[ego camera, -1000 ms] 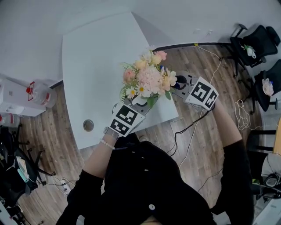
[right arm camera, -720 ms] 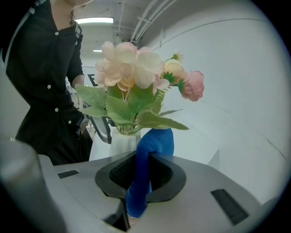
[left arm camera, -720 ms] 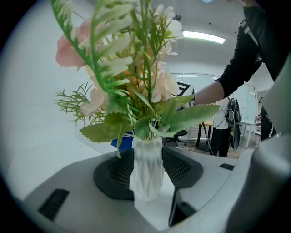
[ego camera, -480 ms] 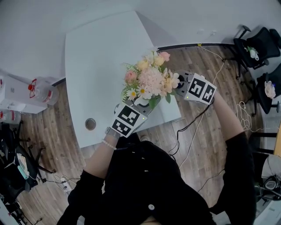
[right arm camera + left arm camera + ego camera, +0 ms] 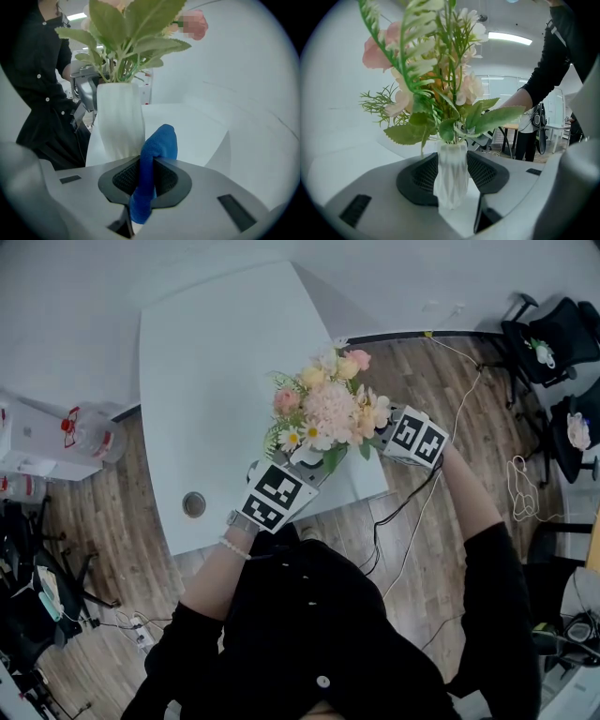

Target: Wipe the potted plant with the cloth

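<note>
The potted plant is a bunch of pink, cream and white flowers [image 5: 328, 409] in a white faceted vase [image 5: 451, 176], standing near the front right corner of the white table [image 5: 206, 381]. My left gripper [image 5: 452, 174] is shut on the vase, one pad on each side of it. My right gripper [image 5: 147, 176] is shut on a blue cloth [image 5: 158, 147], which sticks up from between the pads just to the right of the vase [image 5: 119, 124]. In the head view the right gripper [image 5: 392, 430] sits close against the flowers' right side, and the foliage hides the vase.
The table's front edge and corner lie just beneath the plant. A round grommet [image 5: 194, 504] sits in the tabletop on the left. A water jug [image 5: 89, 439] stands on the floor to the left. Office chairs [image 5: 553, 334] and cables [image 5: 412, 512] are on the right.
My right gripper with the blue cloth has sunk and drawn in closer to the plant's right side. The left gripper and the vase have stayed put.
</note>
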Motion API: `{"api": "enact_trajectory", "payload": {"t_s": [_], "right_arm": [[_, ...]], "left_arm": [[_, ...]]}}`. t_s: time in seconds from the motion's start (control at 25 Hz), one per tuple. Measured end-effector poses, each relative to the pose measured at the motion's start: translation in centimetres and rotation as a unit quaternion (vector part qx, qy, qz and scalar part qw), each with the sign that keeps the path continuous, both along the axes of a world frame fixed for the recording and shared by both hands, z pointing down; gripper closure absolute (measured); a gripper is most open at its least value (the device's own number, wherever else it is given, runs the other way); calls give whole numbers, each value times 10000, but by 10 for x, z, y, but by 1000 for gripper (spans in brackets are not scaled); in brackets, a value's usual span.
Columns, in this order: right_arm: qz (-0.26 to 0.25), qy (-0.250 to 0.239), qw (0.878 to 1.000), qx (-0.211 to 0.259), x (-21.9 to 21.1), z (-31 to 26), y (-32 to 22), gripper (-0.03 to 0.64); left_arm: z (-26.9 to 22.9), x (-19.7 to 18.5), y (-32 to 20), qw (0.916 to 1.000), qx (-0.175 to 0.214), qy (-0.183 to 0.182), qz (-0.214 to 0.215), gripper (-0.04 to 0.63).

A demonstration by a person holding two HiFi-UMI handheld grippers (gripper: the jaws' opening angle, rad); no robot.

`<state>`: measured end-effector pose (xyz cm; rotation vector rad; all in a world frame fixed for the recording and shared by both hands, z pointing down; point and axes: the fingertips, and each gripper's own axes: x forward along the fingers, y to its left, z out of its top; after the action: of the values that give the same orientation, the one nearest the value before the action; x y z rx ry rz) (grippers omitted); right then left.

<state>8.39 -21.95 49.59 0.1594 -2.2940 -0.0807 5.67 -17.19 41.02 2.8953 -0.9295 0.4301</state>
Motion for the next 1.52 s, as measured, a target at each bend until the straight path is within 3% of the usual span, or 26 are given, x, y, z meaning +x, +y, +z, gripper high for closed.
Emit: {"api": "enact_trajectory", "payload": {"t_s": [0.36,0.64,0.76,0.92,1.12,1.28,1.4,1.52], "right_arm": [[818,-69,9958,-395,-1,36,-1,536],[1647,-288,9826,-807,5,63,7,535],[2105,-492,9717,-957,6,71,11,536],[3051,-1052,9383,-1245,10,74,10,535],[4151,-1879,8724,-1767,16,74,11,535],[4700,-2436,8244,-2002,21,70,10,535],[4893,-2704,8033,-2053,24,65,10,535],[4994,-2871,7908,-2069,25,57,12,536]], "left_arm": [[1,-4,1,10000,9,10,65,388],[1,-4,1,10000,0,47,65,388],[2,-5,1,10000,-2,60,62,388],[2,-5,1,10000,-5,79,53,388],[2,-5,1,10000,-10,92,31,388],[2,-4,1,10000,-15,93,21,388],[3,-4,1,10000,-17,94,22,388],[2,-5,1,9999,-19,100,16,388]]}}
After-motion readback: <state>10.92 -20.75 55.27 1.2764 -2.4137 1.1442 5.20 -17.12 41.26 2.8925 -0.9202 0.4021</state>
